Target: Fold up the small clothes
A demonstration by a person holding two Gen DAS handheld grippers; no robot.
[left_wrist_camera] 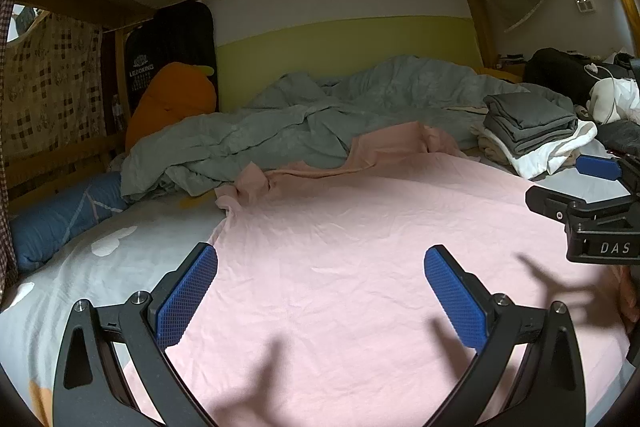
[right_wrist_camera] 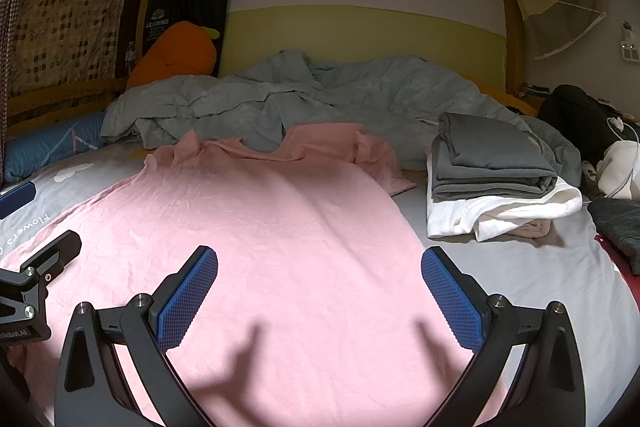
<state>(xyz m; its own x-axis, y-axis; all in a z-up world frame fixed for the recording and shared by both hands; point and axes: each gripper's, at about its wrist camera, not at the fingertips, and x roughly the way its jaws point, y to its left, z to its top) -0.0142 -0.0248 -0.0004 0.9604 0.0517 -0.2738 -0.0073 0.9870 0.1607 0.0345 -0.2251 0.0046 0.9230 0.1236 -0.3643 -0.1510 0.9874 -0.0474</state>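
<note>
A pink garment [left_wrist_camera: 360, 227] lies spread flat on the bed, its far end and sleeves rumpled against the duvet; the same pink garment [right_wrist_camera: 256, 227] fills the middle of the right wrist view. My left gripper [left_wrist_camera: 320, 263] hovers open above its left half, nothing between the blue pads. My right gripper [right_wrist_camera: 319, 263] hangs open over the garment's right edge, also empty. The right gripper's body [left_wrist_camera: 592, 211] shows at the far right of the left wrist view, and the left gripper's body [right_wrist_camera: 36, 267] at the left edge of the right wrist view.
A stack of folded grey and white clothes [right_wrist_camera: 492, 179] sits on the bed to the right of the garment. A crumpled grey duvet [right_wrist_camera: 280, 99] lies behind, with an orange plush [right_wrist_camera: 176, 55] and a blue bolster [left_wrist_camera: 60, 219] at the left. Dark clothing [right_wrist_camera: 616, 223] lies far right.
</note>
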